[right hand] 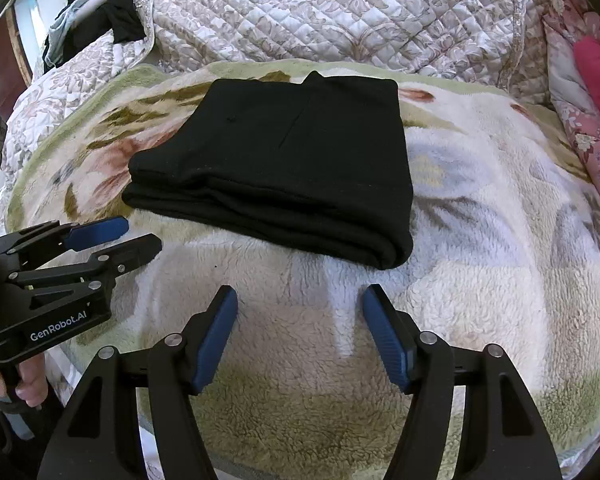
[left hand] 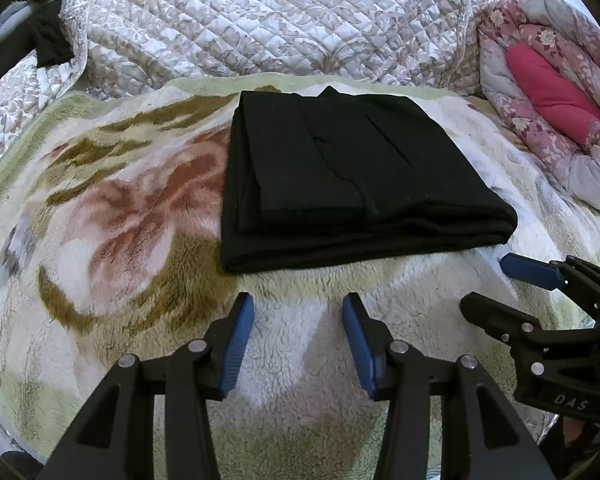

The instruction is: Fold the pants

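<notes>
Pants, black and already doubled into a thick flat rectangle, lie on the fleece blanket toward its far edge, just short of the quilted cover heaped behind. Several stacked layers show along the near edge of the bundle, which runs across in front of both tools, and that looks to be its longer side; a small point of cloth pokes out at the far edge. Judging by how it lies, the folding looks finished or nearly so.

Both grippers hang on the near side of the bundle, angled down at bare blanket, with a strip of fleece between their tips and the cloth. The left gripper stands with its blue pads apart and nothing between them, facing the near edge left of its middle. The right gripper is spread a little wider, also empty, and faces the near right corner of the bundle. Neither touches the pants, and neither is clearly closer than the other. Any further fold would have to start with a reach straight ahead to that near edge.

Off to the right a pink floral duvet is bunched up; dark clothes sit at the far left
</notes>
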Demonstrator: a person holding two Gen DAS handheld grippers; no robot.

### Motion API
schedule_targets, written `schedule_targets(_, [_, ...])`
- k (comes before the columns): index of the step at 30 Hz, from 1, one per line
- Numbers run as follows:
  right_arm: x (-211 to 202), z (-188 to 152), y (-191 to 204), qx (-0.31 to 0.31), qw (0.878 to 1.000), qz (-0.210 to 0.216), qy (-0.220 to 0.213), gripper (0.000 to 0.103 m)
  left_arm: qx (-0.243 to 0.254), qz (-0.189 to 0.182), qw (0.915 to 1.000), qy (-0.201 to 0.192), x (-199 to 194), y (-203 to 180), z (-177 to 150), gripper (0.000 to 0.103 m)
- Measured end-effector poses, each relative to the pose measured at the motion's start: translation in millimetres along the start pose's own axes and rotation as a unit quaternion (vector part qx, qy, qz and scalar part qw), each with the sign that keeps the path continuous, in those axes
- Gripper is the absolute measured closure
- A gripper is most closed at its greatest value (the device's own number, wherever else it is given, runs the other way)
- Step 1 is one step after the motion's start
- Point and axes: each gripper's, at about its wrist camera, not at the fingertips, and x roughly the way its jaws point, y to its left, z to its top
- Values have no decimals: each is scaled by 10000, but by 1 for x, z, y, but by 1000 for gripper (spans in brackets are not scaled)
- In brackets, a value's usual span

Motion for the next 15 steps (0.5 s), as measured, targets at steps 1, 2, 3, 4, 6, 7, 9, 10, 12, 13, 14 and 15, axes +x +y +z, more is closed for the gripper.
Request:
schedule_targets(1, [0,0,0,-6,10000,-2,-3,37,5,0,10000,2,0,0,0,54])
schedule_targets(2, [0,0,1,-10,10000,-2,-4,37,3,0,10000,2,0,0,0,54])
schedule_targets(3, [0,0,1,-9,10000,0,-2,37,-2,-3,10000,2,0,0,0,53])
schedule_targets(4, [0,0,0,-9,10000,2,1,37,-8,-6,10000,3,0,0,0,53])
schedule_targets(6, [0,0,0,-8,10000,14,-1,37,-9,-6,10000,9,1,0,0,53])
schedule_targets(7, [0,0,0,-7,10000,14,-2,37,-12,-3,10000,16,1,1,0,53])
schedule_targets(9, [0,0,0,-9,10000,12,-2,37,-13,4,10000,24,1,1,0,53])
schedule_targets(10, [0,0,0,-5,10000,12,-3,37,-14,3,10000,24,1,1,0,53])
schedule_targets(12, [0,0,0,-5,10000,12,-4,37,-14,1,10000,27,1,1,0,53])
schedule_targets(13, [0,0,0,-4,10000,10,-3,37,-18,-1,10000,30,1,2,0,53])
schedule_targets(14, [0,0,1,-3,10000,9,-1,37,-25,-5,10000,33,1,2,0,53])
schedule_targets(15, [0,0,1,-5,10000,9,1,37,-30,-5,10000,34,2,3,0,53])
